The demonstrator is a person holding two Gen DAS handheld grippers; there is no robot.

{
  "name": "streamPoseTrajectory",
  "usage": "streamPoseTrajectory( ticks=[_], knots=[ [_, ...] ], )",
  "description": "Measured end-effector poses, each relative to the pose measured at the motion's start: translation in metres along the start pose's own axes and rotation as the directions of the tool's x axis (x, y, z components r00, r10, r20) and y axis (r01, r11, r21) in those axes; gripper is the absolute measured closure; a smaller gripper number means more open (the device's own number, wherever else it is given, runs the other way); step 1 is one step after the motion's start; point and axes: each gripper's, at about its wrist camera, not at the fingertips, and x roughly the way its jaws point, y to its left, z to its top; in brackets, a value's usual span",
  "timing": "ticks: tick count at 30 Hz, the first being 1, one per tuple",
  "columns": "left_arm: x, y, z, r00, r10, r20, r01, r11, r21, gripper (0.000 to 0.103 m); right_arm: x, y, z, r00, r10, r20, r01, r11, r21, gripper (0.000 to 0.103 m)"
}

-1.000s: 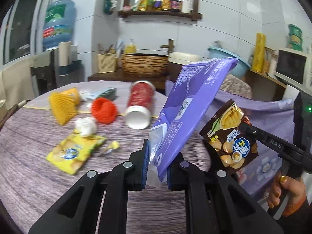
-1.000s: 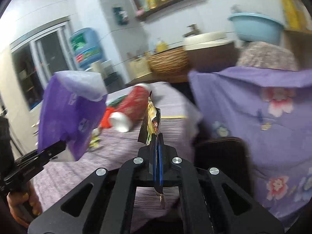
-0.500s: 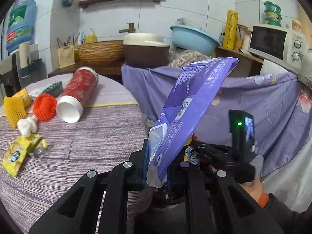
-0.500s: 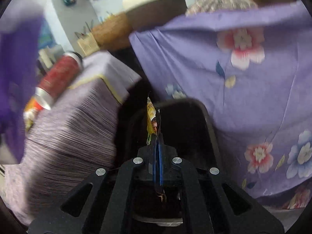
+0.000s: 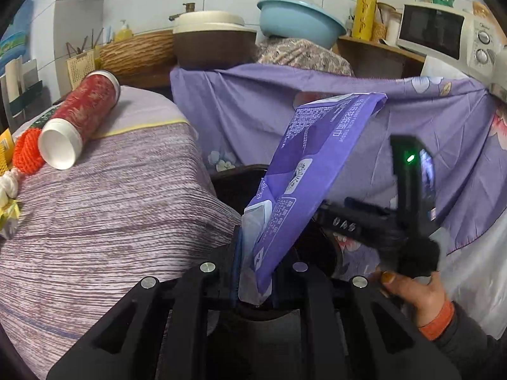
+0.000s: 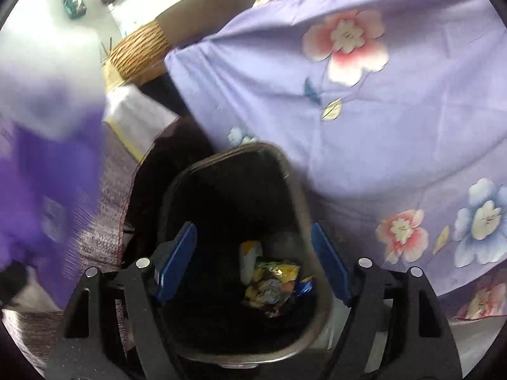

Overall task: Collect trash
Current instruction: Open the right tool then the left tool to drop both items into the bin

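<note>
My right claw (image 6: 253, 262) is spreading, its snack wrapper (image 6: 272, 281) now below in the bin (image 6: 294, 177) (left claw (image 5: 253, 272) still pinching the purple tissue pack (image 5: 313, 171), next to go).

Purple wrapper (image 5: 320, 171) stood upright, lower edge pinched, over dark bin (image 6: 294, 190). Crumpled snack packet (image 6: 272, 285) lay at bin bottom beside small white scrap (image 6: 248, 261). Red can (image 5: 80, 120) lay on its side on table.

Floral purple cloth (image 6: 396, 126), white microwave (image 5: 443, 36), blue basin (image 5: 298, 15), woven basket (image 5: 136, 52), striped tablecloth (image 5: 111, 221).
</note>
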Motion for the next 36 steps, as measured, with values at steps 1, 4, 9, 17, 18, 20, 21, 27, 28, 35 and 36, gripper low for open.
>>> streamPoseTrajectory(
  ticks=[1, 4, 9, 17, 18, 20, 21, 27, 28, 35, 36],
  knots=[
    [0.005, -0.003, -0.001, 1.0, -0.003, -0.01, 0.003, 1.0, 0.006, 0.088, -0.006, -0.004, 0.002, 1.0, -0.023, 0.017, 0.023, 1.0, -0.001, 0.024],
    [0.018, -0.01, -0.003, 0.999, -0.011, -0.037, 0.011, 1.0, 0.015, 0.088, -0.021, -0.012, 0.009, 0.994, -0.088, 0.058, 0.088, 0.996, -0.01, 0.023],
    [0.039, -0.022, -0.009, 0.997, -0.005, -0.073, 0.008, 0.999, 0.042, 0.088, -0.041, -0.037, 0.016, 0.97, -0.214, 0.114, 0.215, 0.977, 0.007, 0.021],
    [0.084, -0.024, -0.02, 0.988, 0.035, -0.15, -0.032, 0.999, 0.025, 0.088, -0.06, -0.062, 0.02, 0.959, -0.247, 0.142, 0.241, 0.969, 0.062, 0.017],
    [0.088, -0.024, -0.02, 0.987, 0.036, -0.158, -0.032, 0.999, 0.024, 0.087, -0.063, -0.062, 0.02, 0.958, -0.247, 0.147, 0.241, 0.969, 0.059, 0.016],
    [0.093, -0.025, -0.021, 0.985, 0.032, -0.168, -0.028, 0.999, 0.025, 0.085, -0.067, -0.059, 0.02, 0.956, -0.244, 0.162, 0.238, 0.97, 0.055, 0.015],
    [0.096, -0.027, -0.022, 0.985, 0.03, -0.17, -0.025, 0.999, 0.031, 0.082, -0.068, -0.058, 0.02, 0.955, -0.243, 0.168, 0.237, 0.97, 0.055, 0.014],
    [0.094, -0.031, -0.025, 0.986, 0.023, -0.163, -0.016, 0.999, 0.045, 0.051, -0.081, -0.053, 0.02, 0.94, -0.252, 0.228, 0.245, 0.968, 0.061, 0.013],
    [0.089, -0.031, -0.025, 0.989, 0.02, -0.149, -0.013, 0.999, 0.043, 0.046, -0.083, -0.052, 0.02, 0.937, -0.258, 0.237, 0.251, 0.966, 0.062, 0.013],
    [0.049, -0.035, -0.022, 0.998, 0.026, -0.057, -0.02, 0.995, 0.096, 0.024, -0.084, -0.04, 0.024, 0.949, -0.211, 0.235, 0.208, 0.977, 0.034, 0.013],
    [0.042, -0.034, -0.022, 0.998, 0.03, -0.046, -0.025, 0.994, 0.104, 0.023, -0.085, -0.037, 0.024, 0.951, -0.198, 0.236, 0.197, 0.98, 0.03, 0.013]
  ],
)
